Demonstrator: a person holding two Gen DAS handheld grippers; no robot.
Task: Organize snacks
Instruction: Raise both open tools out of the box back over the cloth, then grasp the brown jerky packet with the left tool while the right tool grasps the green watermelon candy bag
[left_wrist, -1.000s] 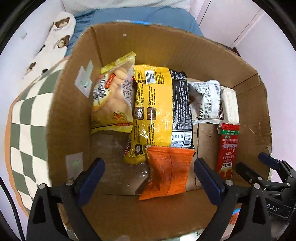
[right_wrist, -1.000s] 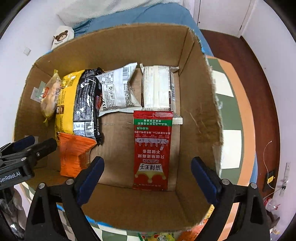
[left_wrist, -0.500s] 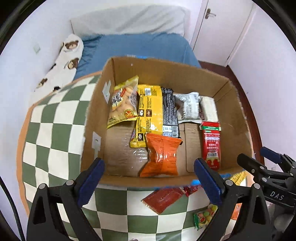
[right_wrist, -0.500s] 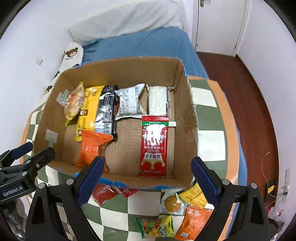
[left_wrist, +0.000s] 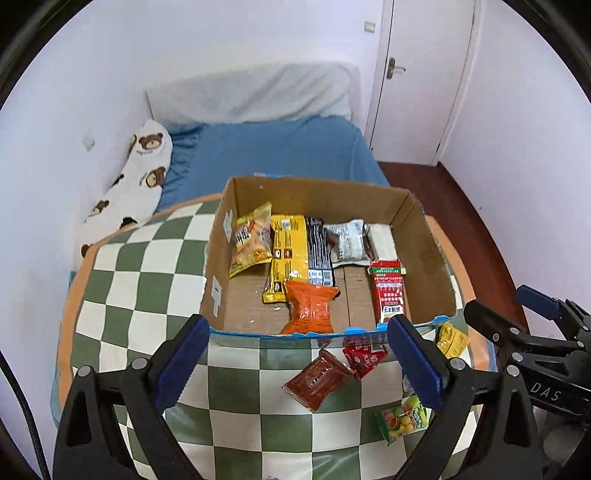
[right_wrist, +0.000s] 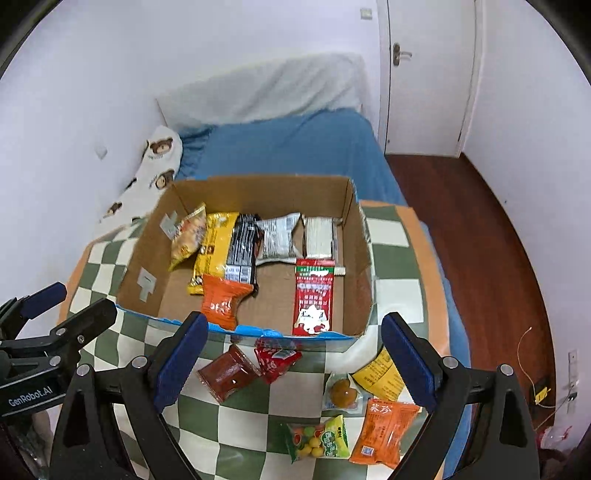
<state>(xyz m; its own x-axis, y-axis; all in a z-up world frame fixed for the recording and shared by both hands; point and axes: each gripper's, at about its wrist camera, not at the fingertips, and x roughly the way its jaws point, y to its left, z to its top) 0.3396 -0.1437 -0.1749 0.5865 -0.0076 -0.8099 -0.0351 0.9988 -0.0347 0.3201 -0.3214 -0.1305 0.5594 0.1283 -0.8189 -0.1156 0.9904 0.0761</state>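
An open cardboard box (left_wrist: 428, 254) (right_wrist: 360, 243) stands on the checkered tablecloth and holds several snack packs, among them an orange pack (left_wrist: 310, 308) (right_wrist: 221, 301) and a long red pack (left_wrist: 389, 293) (right_wrist: 313, 297). Loose snacks lie in front of the box: a brown-red pack (left_wrist: 317, 378) (right_wrist: 227, 373), a small red pack (left_wrist: 364, 354) (right_wrist: 277, 358), a candy bag (left_wrist: 402, 421) (right_wrist: 319, 437), an orange pack (right_wrist: 384, 432), a yellow pack (right_wrist: 376, 373) and a round brown sweet (right_wrist: 341, 393). My left gripper (left_wrist: 297, 363) and right gripper (right_wrist: 293, 362) are open and empty, above the loose snacks.
The checkered tablecloth (left_wrist: 140, 266) (right_wrist: 391, 291) covers a round table. A blue bed (left_wrist: 277, 155) with a bear-print pillow (left_wrist: 144, 173) lies behind it. Wooden floor (right_wrist: 491, 251) and a white door (right_wrist: 428, 74) are to the right.
Both grippers have pulled back and up out of the box. The box now looks smaller, and the loose snacks on the cloth have come into view.
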